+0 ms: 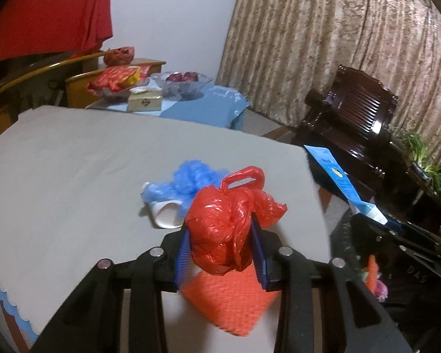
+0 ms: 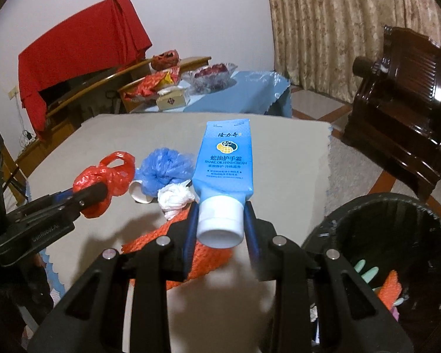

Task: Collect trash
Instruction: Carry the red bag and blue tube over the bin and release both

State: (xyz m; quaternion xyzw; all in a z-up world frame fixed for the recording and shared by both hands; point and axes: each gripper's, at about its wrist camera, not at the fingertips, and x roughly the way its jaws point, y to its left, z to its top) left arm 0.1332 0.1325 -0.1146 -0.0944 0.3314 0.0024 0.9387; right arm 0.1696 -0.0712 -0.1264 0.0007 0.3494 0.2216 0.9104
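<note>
Here the right gripper point(image 2: 220, 220) has its fingers closed on the white cap of a blue hand cream tube point(image 2: 225, 158), whose long axis runs straight away from the camera, crimped end pointing far across the grey table point(image 2: 279, 153). The left gripper point(image 1: 223, 235) pinches a crumpled red plastic bag point(image 1: 226, 223) between its blue pads point(image 1: 181, 253), the bag's handle loop sticking up, lifted above the tabletop. Under both lies an orange mesh net point(image 1: 229, 303), partly hidden by the grippers. Farther on sit a blue plastic bag point(image 2: 164, 170), a knotted white bag point(image 2: 175, 198) and a white cup point(image 1: 166, 216) on its side, mostly covered. To the right stands a black trash bin point(image 2: 332, 232), cut off by the frame, its contents hard to make out
</note>
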